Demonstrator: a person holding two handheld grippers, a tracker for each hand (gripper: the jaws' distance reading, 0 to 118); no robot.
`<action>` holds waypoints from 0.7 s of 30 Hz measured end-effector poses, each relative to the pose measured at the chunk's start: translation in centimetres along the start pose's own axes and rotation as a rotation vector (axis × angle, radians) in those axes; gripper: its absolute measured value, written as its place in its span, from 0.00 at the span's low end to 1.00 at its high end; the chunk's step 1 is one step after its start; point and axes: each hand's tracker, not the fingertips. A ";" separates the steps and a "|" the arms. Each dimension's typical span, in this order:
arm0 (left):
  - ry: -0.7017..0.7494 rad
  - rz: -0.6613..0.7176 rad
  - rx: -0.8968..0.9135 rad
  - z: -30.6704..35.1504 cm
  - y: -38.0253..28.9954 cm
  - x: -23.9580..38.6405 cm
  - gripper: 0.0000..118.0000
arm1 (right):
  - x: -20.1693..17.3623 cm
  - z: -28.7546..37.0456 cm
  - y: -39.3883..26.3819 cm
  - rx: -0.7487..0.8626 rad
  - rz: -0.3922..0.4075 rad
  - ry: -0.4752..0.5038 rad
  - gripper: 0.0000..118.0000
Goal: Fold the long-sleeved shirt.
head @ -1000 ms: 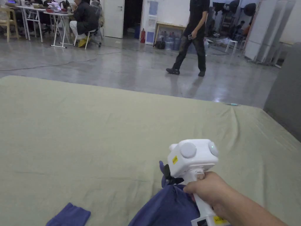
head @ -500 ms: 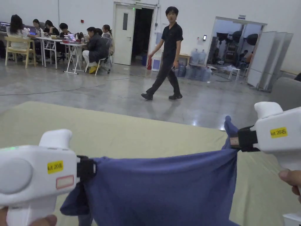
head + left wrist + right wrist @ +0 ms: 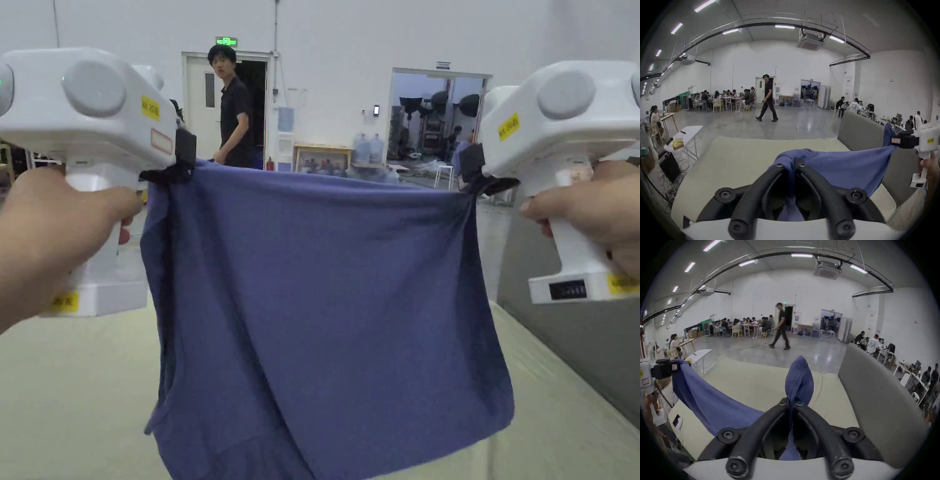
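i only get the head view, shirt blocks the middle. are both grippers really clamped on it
Observer: Yes. In its own view the left gripper has cloth of the shirt bunched between shut jaws.
Operator: and the right
Observer: The right gripper pinches a fold that sticks up past its tips.
Operator: whats under the shirt
Observer: The pale green bed, bare below the stretched cloth.

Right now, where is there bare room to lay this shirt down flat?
The green surface is bare ahead, between the shirt and the floor, bordered right by the grey panel. Crowded only near you, where the left gripper and right gripper hold the cloth.
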 end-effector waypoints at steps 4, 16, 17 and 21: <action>0.079 -0.020 -0.002 -4.0 5.0 0.6 0.01 | 0.1 -2.0 6.1 0.032 -0.030 -0.053 0.00; 0.146 0.015 0.197 -6.2 16.4 3.3 0.01 | 1.2 -1.8 16.6 0.222 -0.062 -0.098 0.00; 0.142 -0.002 0.234 -6.9 16.7 3.2 0.01 | 1.5 -2.2 16.5 0.222 -0.068 -0.093 0.00; 0.174 -0.076 0.201 -9.5 14.5 3.4 0.01 | 2.4 -5.7 13.6 0.179 -0.085 -0.062 0.00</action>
